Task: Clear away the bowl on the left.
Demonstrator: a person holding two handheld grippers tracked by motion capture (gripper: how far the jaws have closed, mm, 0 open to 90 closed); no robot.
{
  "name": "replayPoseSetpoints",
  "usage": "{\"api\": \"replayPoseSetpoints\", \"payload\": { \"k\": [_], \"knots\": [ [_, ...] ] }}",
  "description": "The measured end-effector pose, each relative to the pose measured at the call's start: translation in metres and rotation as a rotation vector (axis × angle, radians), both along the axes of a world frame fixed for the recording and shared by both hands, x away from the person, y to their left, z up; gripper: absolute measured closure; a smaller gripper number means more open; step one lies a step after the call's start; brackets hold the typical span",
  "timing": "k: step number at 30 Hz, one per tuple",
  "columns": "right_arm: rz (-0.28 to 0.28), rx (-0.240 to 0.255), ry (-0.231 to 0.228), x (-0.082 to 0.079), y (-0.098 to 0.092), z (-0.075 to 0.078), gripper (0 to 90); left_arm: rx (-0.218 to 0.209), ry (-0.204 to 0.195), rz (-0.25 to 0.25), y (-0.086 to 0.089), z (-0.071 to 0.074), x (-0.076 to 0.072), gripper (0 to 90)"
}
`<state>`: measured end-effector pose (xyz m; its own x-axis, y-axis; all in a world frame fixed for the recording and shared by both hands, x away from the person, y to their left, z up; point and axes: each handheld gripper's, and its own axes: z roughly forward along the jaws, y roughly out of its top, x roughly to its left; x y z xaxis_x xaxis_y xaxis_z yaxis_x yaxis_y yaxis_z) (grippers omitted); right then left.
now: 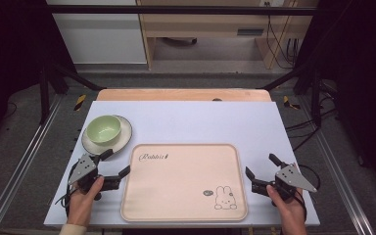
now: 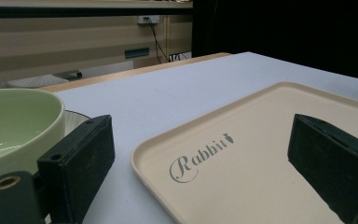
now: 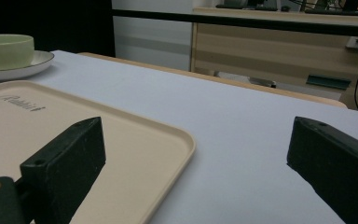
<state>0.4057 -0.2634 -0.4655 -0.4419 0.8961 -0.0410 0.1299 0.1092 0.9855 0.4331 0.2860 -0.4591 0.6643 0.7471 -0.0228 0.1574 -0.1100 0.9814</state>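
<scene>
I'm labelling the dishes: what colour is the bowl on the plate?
Pale green; the bowl shows best in the high view, sitting on a white plate.

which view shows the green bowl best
The high view: the green bowl shows whole from above, sitting on its plate left of the tray. The left gripper view shows it close but cut off by the frame edge. The right gripper view shows it small and far off, side-on.
</scene>
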Motion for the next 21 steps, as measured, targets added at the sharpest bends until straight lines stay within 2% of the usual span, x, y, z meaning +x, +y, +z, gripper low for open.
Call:
{"api": "replayPoseSetpoints", "payload": {
  "k": [1, 3, 6, 11, 13, 15, 17, 19, 21],
  "knots": [
    [0.002, 0.000, 0.000, 0.000, 0.001, 0.000, 4.4, -0.019, 0.006, 0.002, -0.001, 0.000, 0.000, 6.6],
    [0.012, -0.011, 0.011, 0.000, 0.003, -0.001, 4.3, -0.025, 0.026, -0.003, 0.000, 0.001, 0.000, 5.9],
    [0.018, -0.036, 0.014, -0.001, 0.007, -0.001, 4.3, -0.020, 0.041, -0.004, -0.002, 0.002, -0.001, 5.3],
    [0.022, -0.052, 0.017, -0.003, 0.009, 0.000, 3.2, 0.040, 0.042, 0.002, -0.003, 0.003, -0.003, 5.6],
    [0.024, -0.054, 0.018, -0.003, 0.010, 0.000, 3.8, 0.052, 0.060, 0.009, -0.004, 0.003, -0.003, 5.6],
    [0.021, -0.063, 0.020, -0.003, 0.011, 0.000, 3.6, 0.058, 0.060, 0.011, -0.006, 0.006, -0.003, 5.6],
    [0.013, -0.060, 0.014, -0.004, 0.010, 0.001, 3.8, 0.096, 0.080, 0.014, -0.009, 0.009, -0.002, 5.9],
    [0.009, -0.058, 0.020, -0.005, 0.009, 0.000, 4.1, 0.106, 0.065, 0.015, -0.012, 0.014, -0.001, 6.3],
    [0.006, -0.059, 0.023, -0.005, 0.009, 0.000, 4.0, 0.122, 0.068, 0.026, -0.014, 0.016, 0.001, 6.1]
  ]
}}
